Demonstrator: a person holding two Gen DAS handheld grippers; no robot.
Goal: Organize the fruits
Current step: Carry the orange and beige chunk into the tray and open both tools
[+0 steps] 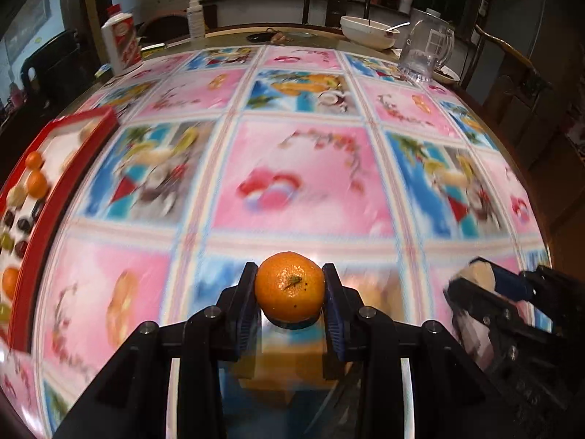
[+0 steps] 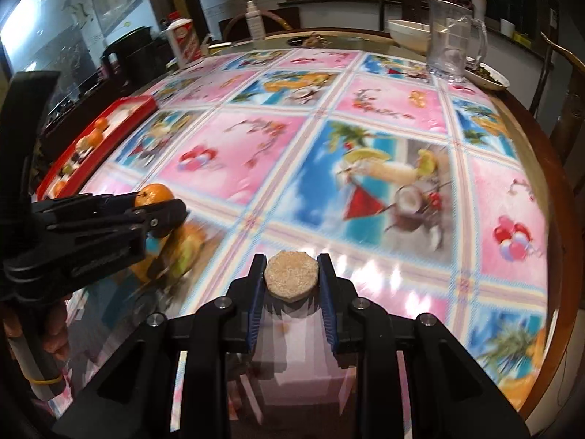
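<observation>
My left gripper (image 1: 290, 285) is shut on a small orange mandarin (image 1: 290, 286), held just above the patterned tablecloth; the same mandarin (image 2: 153, 195) shows at the left of the right wrist view. My right gripper (image 2: 291, 274) is shut on a pale beige round piece (image 2: 291, 273) with a grainy cut face; it also shows at the lower right of the left wrist view (image 1: 479, 274). A red-rimmed tray (image 1: 40, 219) at the far left holds several mandarins, dark fruits and green ones. The tray (image 2: 120, 109) lies left of both grippers.
A glass mug (image 1: 427, 51), a white bowl (image 1: 369, 31) with a spoon, a white bottle (image 1: 122, 45) and a spray bottle (image 1: 195, 16) stand at the table's far edge. Wooden chairs ring the round table (image 2: 570, 219). A hand (image 2: 55, 333) holds the left gripper's handle.
</observation>
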